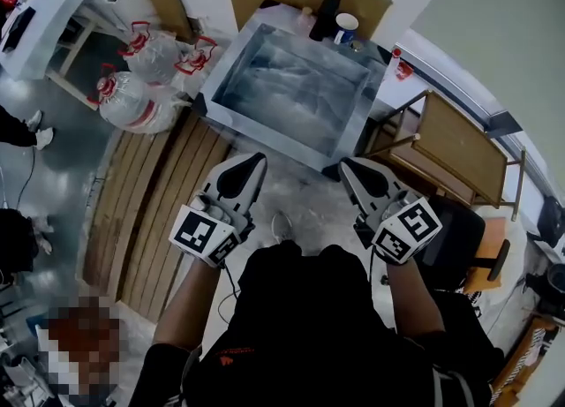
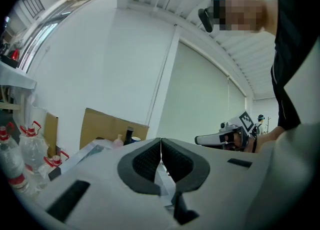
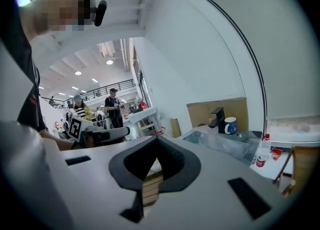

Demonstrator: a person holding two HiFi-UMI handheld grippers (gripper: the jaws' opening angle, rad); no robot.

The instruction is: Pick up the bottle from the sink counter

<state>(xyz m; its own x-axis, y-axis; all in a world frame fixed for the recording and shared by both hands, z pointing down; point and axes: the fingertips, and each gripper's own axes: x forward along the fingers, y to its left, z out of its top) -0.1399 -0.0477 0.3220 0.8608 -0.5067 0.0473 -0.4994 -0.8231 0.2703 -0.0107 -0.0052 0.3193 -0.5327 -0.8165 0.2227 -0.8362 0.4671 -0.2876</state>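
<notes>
**Inspector A:** What do we enter for the far left?

**Inspector B:** We note large clear water jugs (image 1: 132, 101) with red caps on the floor to the left of the sink. A run of wooden slats (image 1: 154, 211) lies nearer to us.

**Inspector A:** And the left gripper?

**Inspector B:** The left gripper (image 1: 253, 163) is held over the floor on the near side of the sink (image 1: 265, 134). In its own view we find the two dark pads pressed together at the tips, with nothing caught between them.

**Inspector A:** What stands on the sink?

**Inspector B:** It is a steel basin. On its far rim we record a small pale bottle (image 1: 305, 13), a black faucet (image 1: 325, 15) and a blue-and-white mug (image 1: 346, 27), close together in that order.

**Inspector A:** Is that the only bottle?

**Inspector B:** No. A clear red-capped bottle (image 1: 399, 61) stands upright on the white ledge just beside the sink's far right corner. We cannot tell which of the two is the one wanted. Both stand well apart from the grippers, and neither is touched.

**Inspector A:** The right gripper?

**Inspector B:** The right gripper (image 1: 346, 165) is level with the left one, near the sink's near right corner. Its pads meet at the tips and pinch nothing. Only the wooden slats show through the gap lower down.

**Inspector A:** And at the far right?

**Inspector B:** We see a wooden frame (image 1: 459, 145) beside the sink.
</notes>
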